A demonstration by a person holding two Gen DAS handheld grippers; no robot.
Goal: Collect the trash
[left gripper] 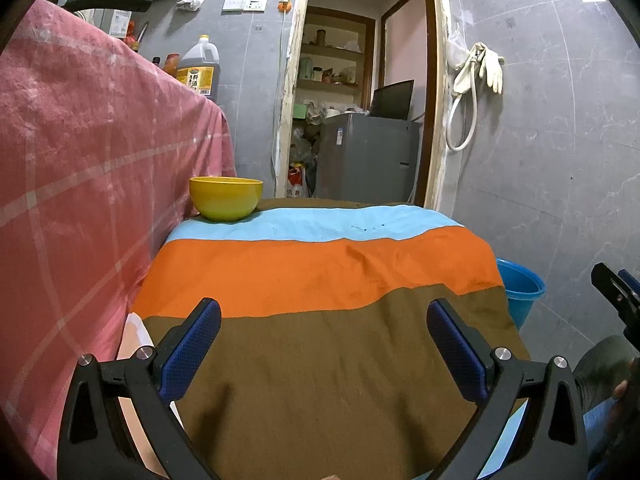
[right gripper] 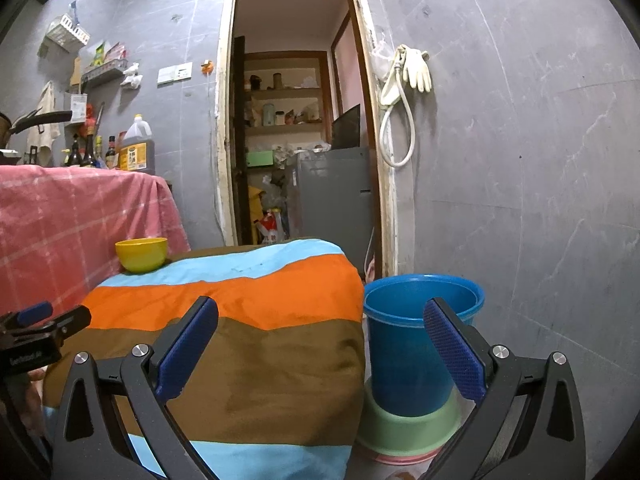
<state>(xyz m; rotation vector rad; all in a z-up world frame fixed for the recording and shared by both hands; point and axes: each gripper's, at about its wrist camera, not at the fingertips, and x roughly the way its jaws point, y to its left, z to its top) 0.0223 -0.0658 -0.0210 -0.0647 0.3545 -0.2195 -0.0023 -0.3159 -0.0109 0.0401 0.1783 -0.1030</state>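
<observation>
My left gripper (left gripper: 324, 312) is open and empty above the striped cloth (left gripper: 320, 272) that covers a low table. A yellow bowl (left gripper: 226, 198) stands at the cloth's far left corner; it also shows in the right wrist view (right gripper: 141, 254). A blue bucket (right gripper: 416, 344) stands on the floor to the right of the table, on stacked green and pink basins (right gripper: 400, 428). My right gripper (right gripper: 320, 312) is open and empty, held over the table's right edge and the bucket. A few tiny dark specks (left gripper: 366, 227) lie on the light blue stripe. No other trash shows.
A higher counter under a pink checked cloth (left gripper: 80, 168) rises at the left, with bottles and an oil jug (left gripper: 198, 70) on it. An open doorway (left gripper: 360, 100) with a grey appliance (left gripper: 366, 160) lies behind the table. Gloves and a hose (left gripper: 476, 80) hang on the right wall.
</observation>
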